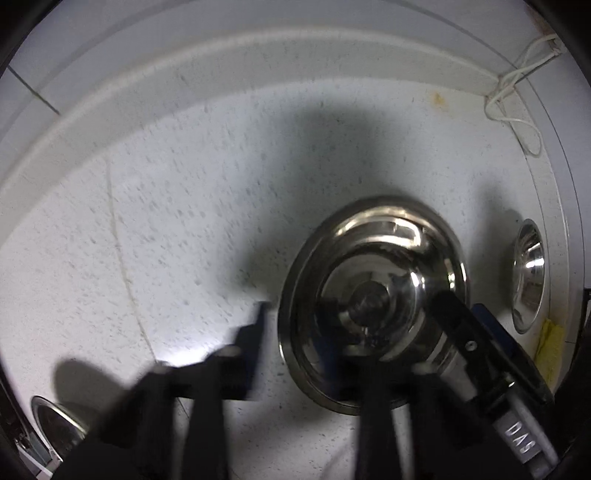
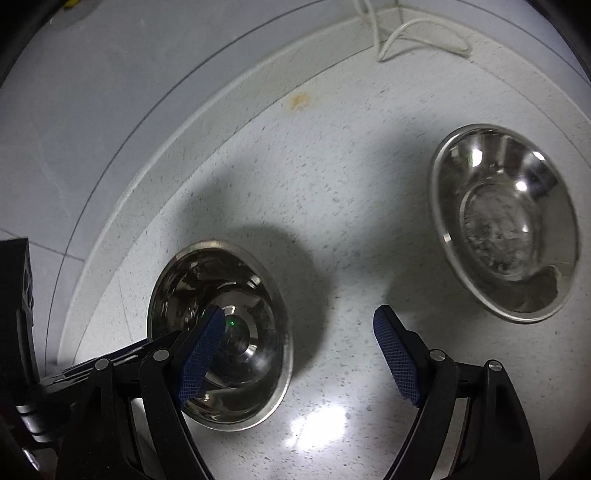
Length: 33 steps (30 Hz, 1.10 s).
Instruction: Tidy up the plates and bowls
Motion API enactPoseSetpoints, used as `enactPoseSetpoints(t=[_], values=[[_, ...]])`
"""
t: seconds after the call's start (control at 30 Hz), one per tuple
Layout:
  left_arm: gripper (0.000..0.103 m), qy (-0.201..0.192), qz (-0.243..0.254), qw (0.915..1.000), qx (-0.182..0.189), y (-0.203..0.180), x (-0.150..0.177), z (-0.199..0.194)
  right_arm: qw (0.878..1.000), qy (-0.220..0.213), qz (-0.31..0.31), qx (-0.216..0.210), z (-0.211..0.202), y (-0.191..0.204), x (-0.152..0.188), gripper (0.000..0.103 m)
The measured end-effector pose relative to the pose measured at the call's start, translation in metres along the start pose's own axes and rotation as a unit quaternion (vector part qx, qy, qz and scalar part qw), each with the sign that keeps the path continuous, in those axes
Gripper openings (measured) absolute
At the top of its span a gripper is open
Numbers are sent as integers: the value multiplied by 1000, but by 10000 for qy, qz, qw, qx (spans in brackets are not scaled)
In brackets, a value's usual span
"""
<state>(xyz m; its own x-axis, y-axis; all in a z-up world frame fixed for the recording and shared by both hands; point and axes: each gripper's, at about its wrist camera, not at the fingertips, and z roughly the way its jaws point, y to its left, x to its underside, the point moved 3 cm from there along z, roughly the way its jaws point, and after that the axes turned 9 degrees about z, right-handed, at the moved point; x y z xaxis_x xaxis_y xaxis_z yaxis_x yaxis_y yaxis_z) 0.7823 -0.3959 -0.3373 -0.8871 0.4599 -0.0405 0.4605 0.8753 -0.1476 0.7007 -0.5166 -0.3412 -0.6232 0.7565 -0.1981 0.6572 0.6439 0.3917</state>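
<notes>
My left gripper [image 1: 332, 328] has its jaws apart and straddles the near left rim of the stacked bowl [image 1: 373, 302], one blurred pad just outside the rim, the other over the inside; no clamping is visible. My right gripper [image 2: 299, 350] also stands with jaws apart, holding nothing, its left pad over that same bowl [image 2: 219, 332] and its right pad over bare counter [image 2: 332, 229]. I judge the bowls light, rigid, and slippery polished steel; the thin rolled rim is the only sound purchase, pinched wall between pads. The near bowl appears to be two nested, mirror-bright with a flat base. A second bowl [image 2: 506, 221] sits well apart to the right, its base dull and spotted. A white cord [image 2: 406, 33] lies at the back corner.
</notes>
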Motion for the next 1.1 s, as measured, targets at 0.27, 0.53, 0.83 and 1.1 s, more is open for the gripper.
enactPoseSetpoints(t=[0.27,0.53,0.83,1.1], values=[[10,-97,81,9999,-32,-2,9,-3,9996,187,-125,152,14,8,14,9],[10,-351,121,9993,-89,3,37,-37,9993,97,-331,136,-10,21,39,9],[11,-801,-58,9966,-183,54,101,-114,9959,-149,-867,-191,-64,79,89,9],[10,-1023,-565,9921,-467,139,180,-159,9860,88,-1537,-646,-76,151,173,11]])
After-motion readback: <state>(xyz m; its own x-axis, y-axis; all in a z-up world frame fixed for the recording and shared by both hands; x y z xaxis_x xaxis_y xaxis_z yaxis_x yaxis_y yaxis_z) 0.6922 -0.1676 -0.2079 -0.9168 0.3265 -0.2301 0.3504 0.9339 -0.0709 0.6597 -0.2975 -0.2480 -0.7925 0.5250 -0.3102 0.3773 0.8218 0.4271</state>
